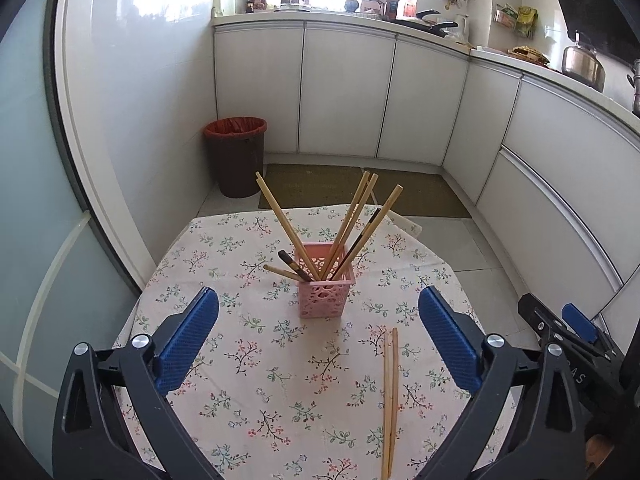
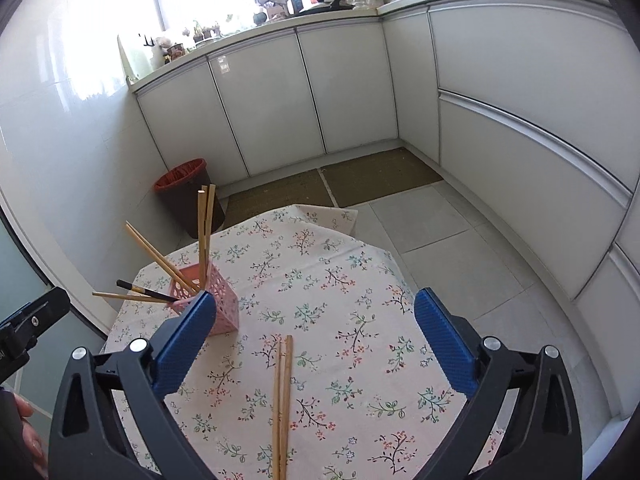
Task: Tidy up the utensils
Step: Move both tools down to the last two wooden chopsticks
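Holding both claws, left point(image 1: 318, 336) and right point(image 2: 314, 336), spread and empty, I saw two chopsticks point(image 2: 282, 404) flat on the cloth point(image 2: 340, 280) nearest me. Beyond stood the holder point(image 1: 326, 294); a careless pinch risked splitting the pair or tipping it.

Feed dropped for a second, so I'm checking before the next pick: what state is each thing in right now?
Left tool: open, empty.
Right tool: open, empty.
Pink basket: upright on the table, holding chopsticks.
Chopstick pair: flat on the tablecloth, side by side, outside the basket.
Bin: upright, lined, on the floor.
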The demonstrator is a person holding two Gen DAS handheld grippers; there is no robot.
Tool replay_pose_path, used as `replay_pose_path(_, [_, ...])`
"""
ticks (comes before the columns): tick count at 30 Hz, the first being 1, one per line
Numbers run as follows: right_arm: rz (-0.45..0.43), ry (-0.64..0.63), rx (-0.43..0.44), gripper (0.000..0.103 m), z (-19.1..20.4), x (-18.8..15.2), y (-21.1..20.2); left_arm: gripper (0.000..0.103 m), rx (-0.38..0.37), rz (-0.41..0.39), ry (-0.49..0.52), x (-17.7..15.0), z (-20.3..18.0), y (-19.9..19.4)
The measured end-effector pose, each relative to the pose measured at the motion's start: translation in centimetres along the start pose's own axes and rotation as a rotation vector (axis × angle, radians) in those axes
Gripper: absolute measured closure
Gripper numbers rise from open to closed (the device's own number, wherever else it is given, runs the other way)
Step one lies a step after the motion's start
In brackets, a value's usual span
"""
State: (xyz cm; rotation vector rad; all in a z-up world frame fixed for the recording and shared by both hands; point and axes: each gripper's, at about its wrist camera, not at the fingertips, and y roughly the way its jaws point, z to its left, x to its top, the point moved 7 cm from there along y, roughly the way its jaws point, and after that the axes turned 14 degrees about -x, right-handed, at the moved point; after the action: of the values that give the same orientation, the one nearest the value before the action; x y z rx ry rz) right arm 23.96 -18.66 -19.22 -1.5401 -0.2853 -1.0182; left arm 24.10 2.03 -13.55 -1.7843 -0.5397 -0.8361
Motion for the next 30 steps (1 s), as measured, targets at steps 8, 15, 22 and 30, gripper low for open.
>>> replay_pose_path(8, [0.083, 0.032, -0.033, 0.006, -2.2, -1.9, 2.5, 0.007, -0.014, 0.095, 0.031, -1.8, -1.3, 3.1])
replay_pose_path(15, [0.255, 0.153, -0.081, 0.007, -6.1, -3.6, 5.7, 0.007, -0.07, 0.301, -0.007, -5.7, -2.4, 9.1])
replay_pose_path(22, [0.437, 0.276, -0.07, 0.006, -9.2, -5.9, 8.4, 0.01, -0.085, 0.495, -0.066, -9.7, -3.3, 16.1])
replay_pose_path(30, [0.46, 0.252, -0.079, 0.007, -9.8, -6.1, 9.0, 0.061, -0.072, 0.632, -0.228, -12.3, -2.5, 21.8])
